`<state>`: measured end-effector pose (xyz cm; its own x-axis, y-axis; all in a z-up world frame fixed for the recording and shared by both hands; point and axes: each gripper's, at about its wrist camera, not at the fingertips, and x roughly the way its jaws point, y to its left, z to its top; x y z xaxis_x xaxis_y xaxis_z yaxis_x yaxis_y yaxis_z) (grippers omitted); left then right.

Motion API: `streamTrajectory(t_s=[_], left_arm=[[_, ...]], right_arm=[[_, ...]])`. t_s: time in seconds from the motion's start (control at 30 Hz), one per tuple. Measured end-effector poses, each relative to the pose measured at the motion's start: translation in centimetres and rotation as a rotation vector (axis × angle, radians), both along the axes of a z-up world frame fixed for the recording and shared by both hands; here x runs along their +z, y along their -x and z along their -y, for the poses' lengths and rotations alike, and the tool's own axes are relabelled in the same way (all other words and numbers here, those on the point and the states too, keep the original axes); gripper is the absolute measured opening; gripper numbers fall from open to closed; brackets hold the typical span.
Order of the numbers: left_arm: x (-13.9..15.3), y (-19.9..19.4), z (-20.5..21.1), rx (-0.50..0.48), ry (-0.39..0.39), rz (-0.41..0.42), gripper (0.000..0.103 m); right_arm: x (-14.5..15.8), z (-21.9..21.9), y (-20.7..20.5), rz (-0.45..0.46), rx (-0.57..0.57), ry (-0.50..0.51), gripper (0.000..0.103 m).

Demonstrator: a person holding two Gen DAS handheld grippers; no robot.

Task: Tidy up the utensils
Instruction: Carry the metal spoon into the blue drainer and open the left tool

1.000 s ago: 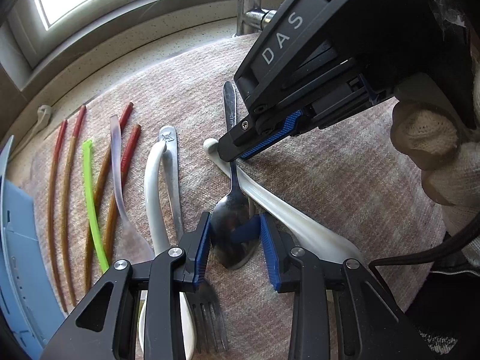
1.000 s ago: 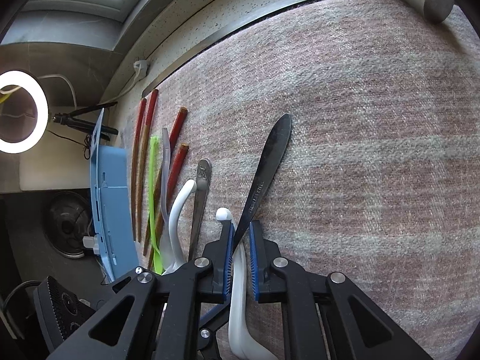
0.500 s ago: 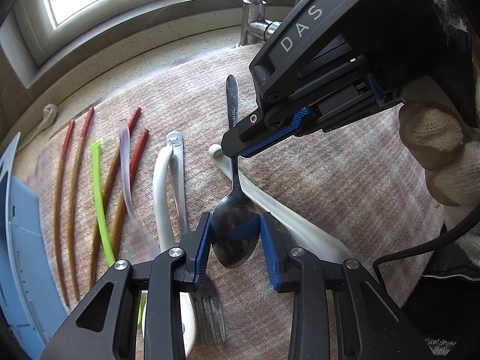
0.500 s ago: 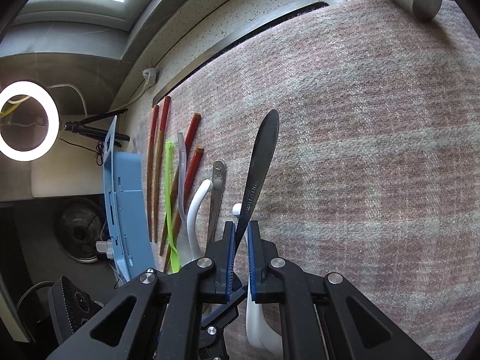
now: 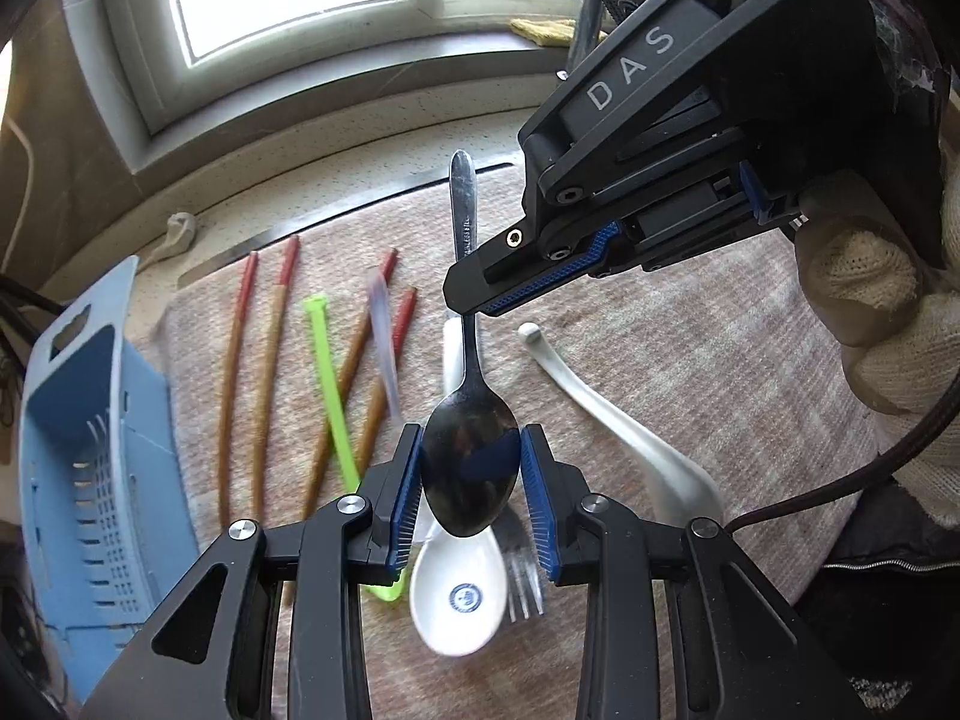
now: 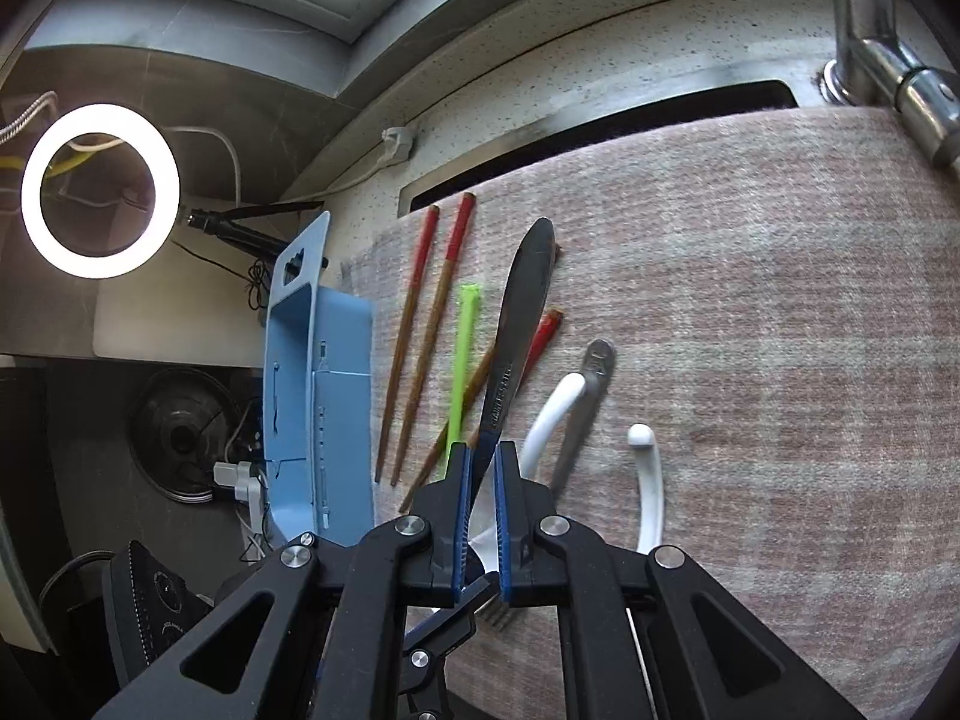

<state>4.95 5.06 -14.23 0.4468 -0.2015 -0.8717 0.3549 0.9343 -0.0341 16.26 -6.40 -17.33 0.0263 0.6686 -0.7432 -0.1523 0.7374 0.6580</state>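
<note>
A metal spoon is held off the cloth by both grippers. My left gripper is shut on its bowl. My right gripper is shut on its handle, which shows in the right wrist view running up from the gripper. On the plaid cloth lie red-tipped chopsticks, a green plastic stick, a clear plastic spoon, two white ceramic spoons and a metal fork.
A blue plastic basket stands at the cloth's left edge; it also shows in the right wrist view. A tap stands at the back right. A window sill runs behind. A ring light glows far left.
Both grippers have lifted the metal spoon off the cloth and carried it up and left. The other utensils stay on the cloth.
</note>
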Motion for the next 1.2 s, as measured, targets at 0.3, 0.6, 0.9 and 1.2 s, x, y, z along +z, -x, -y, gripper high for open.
streamTrajectory(t_s=[0.3, 0.6, 0.9, 1.2], left_arm=[[3.2, 3.0, -7.7, 0.120, -0.015, 0.045, 0.031], [2.7, 4.9, -14.7, 0.224, -0.025, 0.031, 0.031], [0.3, 5.6, -18.3, 0.284, 0.026, -0.006, 0.031], [-0.7, 5.1, -18.6, 0.298, 0.025, -0.027, 0.053]], right_arm=[[2.2, -9.4, 1.3, 0.045, 0.122, -0.029, 0.007], [1.8, -18.8, 2.3, 0.051, 0.230, -0.020, 0.007], [0.2, -23.6, 3.0, 0.058, 0.278, 0.042, 0.007], [0.7, -23.2, 2.4, 0.135, 0.269, 0.076, 0.049]])
